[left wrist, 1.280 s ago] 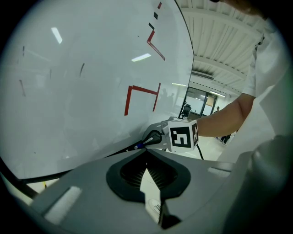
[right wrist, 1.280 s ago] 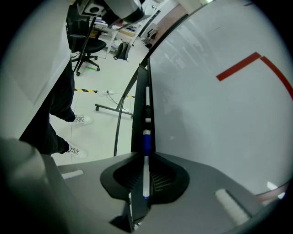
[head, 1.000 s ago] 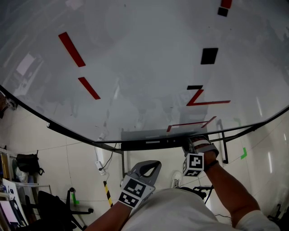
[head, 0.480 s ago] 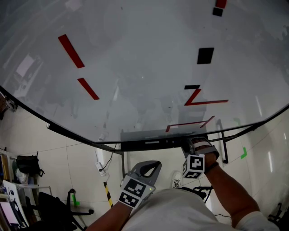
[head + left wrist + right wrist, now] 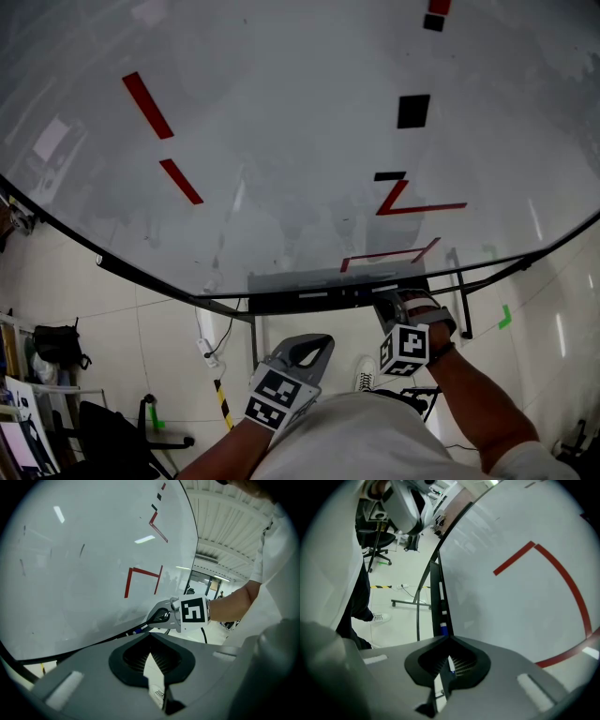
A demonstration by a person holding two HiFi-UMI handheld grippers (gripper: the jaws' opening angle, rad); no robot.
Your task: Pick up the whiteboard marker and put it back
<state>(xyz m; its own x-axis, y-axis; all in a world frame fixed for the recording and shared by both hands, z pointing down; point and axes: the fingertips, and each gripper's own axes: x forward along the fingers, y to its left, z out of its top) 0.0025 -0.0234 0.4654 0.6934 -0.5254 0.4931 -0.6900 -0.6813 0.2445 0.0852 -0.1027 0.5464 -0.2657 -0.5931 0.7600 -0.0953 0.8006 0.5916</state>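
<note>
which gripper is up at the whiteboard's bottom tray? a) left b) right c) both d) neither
b: the right gripper reaches the tray along the whiteboard's lower edge, while the left gripper is held low, close to the person's body.

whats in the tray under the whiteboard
A white marker with a blue end lies along the tray. The right tongs cover the tray's near part, so anything there is hidden.
</note>
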